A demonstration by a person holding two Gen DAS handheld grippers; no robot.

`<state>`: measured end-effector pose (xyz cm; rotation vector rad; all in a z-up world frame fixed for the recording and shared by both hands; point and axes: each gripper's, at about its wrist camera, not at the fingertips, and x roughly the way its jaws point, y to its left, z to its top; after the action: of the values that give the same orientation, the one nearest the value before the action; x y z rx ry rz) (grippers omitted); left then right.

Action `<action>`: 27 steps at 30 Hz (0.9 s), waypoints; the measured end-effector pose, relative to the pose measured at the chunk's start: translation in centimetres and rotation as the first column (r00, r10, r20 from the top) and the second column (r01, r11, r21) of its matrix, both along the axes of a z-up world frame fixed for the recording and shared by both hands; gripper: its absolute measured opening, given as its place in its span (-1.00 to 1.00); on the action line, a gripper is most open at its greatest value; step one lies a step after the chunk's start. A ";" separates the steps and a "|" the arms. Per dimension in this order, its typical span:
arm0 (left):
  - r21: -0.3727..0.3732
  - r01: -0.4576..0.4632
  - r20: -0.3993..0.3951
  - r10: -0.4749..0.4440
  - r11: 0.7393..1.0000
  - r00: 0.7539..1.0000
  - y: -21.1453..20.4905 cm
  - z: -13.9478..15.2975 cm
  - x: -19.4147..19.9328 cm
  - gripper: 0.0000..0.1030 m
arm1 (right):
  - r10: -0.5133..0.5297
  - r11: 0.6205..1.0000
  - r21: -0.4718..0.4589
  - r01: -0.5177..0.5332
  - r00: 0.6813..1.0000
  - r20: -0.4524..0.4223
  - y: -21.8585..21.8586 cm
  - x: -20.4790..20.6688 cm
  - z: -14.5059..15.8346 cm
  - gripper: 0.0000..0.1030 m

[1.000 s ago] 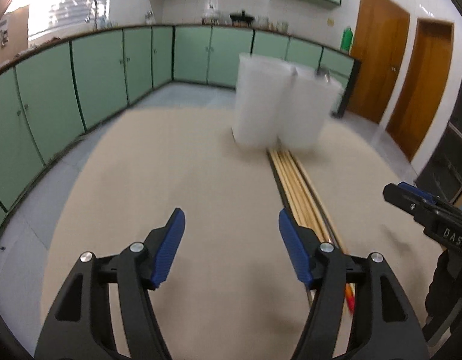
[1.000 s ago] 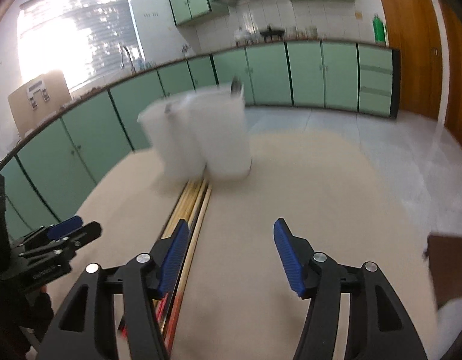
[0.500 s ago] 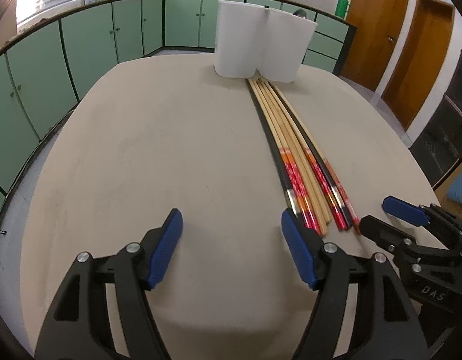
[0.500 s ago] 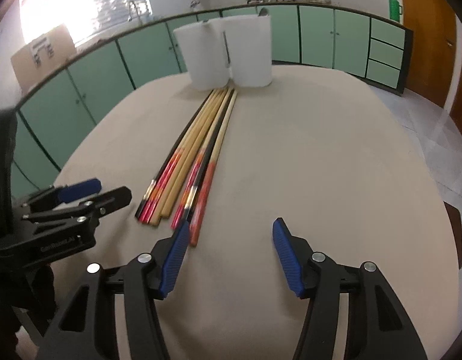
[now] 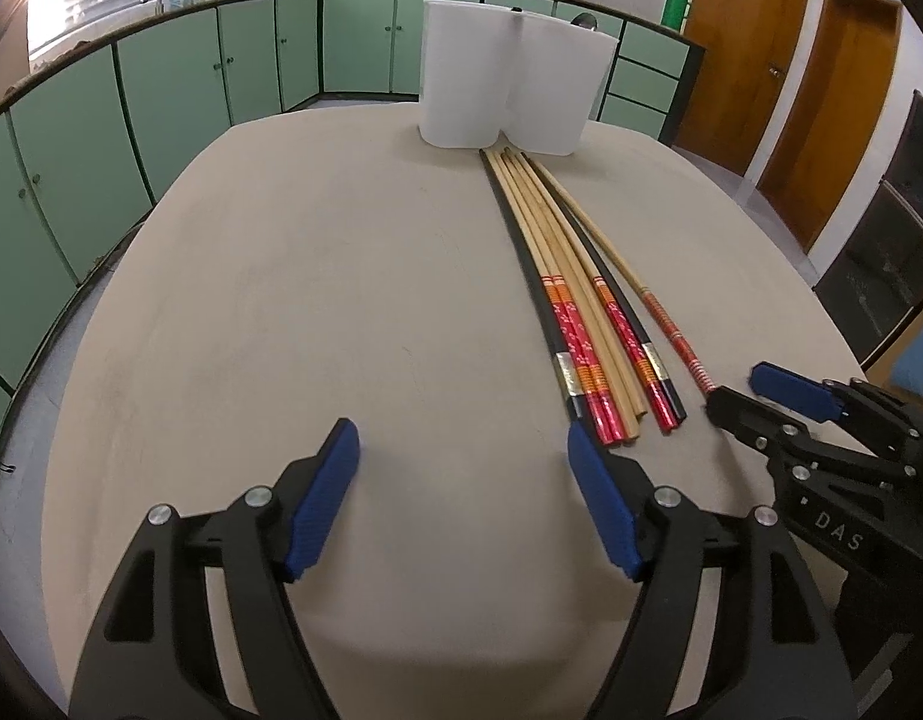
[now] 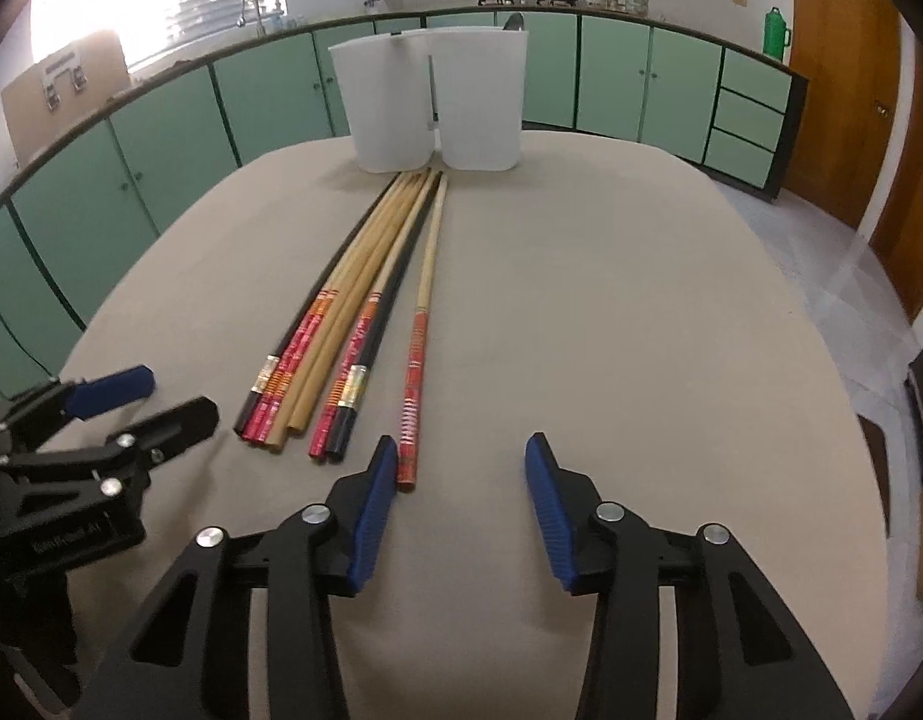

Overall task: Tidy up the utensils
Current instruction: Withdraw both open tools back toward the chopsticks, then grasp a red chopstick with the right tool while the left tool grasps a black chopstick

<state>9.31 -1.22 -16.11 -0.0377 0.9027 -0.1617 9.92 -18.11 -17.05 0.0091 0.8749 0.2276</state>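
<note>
chopsticks, white holder, beige table

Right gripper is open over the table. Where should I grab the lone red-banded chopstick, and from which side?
Grip the chopstick on its red-banded near end, from above with the right gripper, jaws across its width. It lies flat, apart from the bundle, with bare table on its right.

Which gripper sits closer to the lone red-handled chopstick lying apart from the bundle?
Right. The right gripper has one of its fingers right beside the red-handled chopstick end. The left gripper sits farther off, beyond the bundle.
</note>
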 end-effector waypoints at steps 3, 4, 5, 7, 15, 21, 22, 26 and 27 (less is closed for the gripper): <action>0.002 0.012 0.002 -0.012 1.000 1.000 -0.6 -0.1 0.0 0.38 | 0.031 0.999 -0.023 -0.031 0.999 0.008 0.8 0.0 0.0 -0.40; 0.006 0.014 0.001 -0.014 1.000 1.000 -0.7 -0.1 0.1 0.38 | 0.038 0.999 -0.016 -0.038 0.999 0.007 0.9 0.1 0.0 -0.45; 0.008 0.018 0.001 -0.018 1.000 1.000 -0.9 -0.2 0.2 0.39 | 0.038 0.999 -0.011 -0.038 0.999 0.006 0.9 0.2 0.0 -0.54; 0.016 0.023 0.002 -0.023 1.000 1.000 -1.1 -0.2 0.3 0.39 | 0.035 0.999 0.008 -0.035 0.999 0.004 0.6 0.2 0.0 -0.58; 0.041 0.027 -0.004 -0.027 0.999 1.000 -1.3 -0.5 0.8 0.45 | 0.030 0.999 0.031 -0.030 1.000 0.001 0.2 0.2 -0.2 -0.62; 0.086 -0.013 -0.004 0.013 0.996 1.000 -0.2 -0.4 1.0 0.45 | 0.032 0.999 0.017 -0.032 0.999 0.006 0.1 0.0 -0.1 -0.62; 0.083 -0.021 -0.004 0.021 0.996 1.000 0.0 -0.3 1.0 0.45 | 0.032 0.999 0.017 -0.032 0.999 0.005 0.3 0.1 -0.1 -0.62; 0.081 -0.007 -0.008 0.008 0.997 1.000 -0.4 -0.4 1.1 0.44 | 0.033 0.999 0.004 -0.033 0.999 0.007 0.6 0.1 -0.1 -0.61; 0.088 -0.004 -0.008 0.005 0.996 1.000 -0.5 -0.4 1.1 0.42 | 0.033 0.999 0.004 -0.033 0.999 0.006 0.7 0.1 -0.1 -0.61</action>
<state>10.36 -1.74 -16.55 0.0412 0.9172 -0.1178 10.04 -17.42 -17.15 -0.0019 0.8687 0.2600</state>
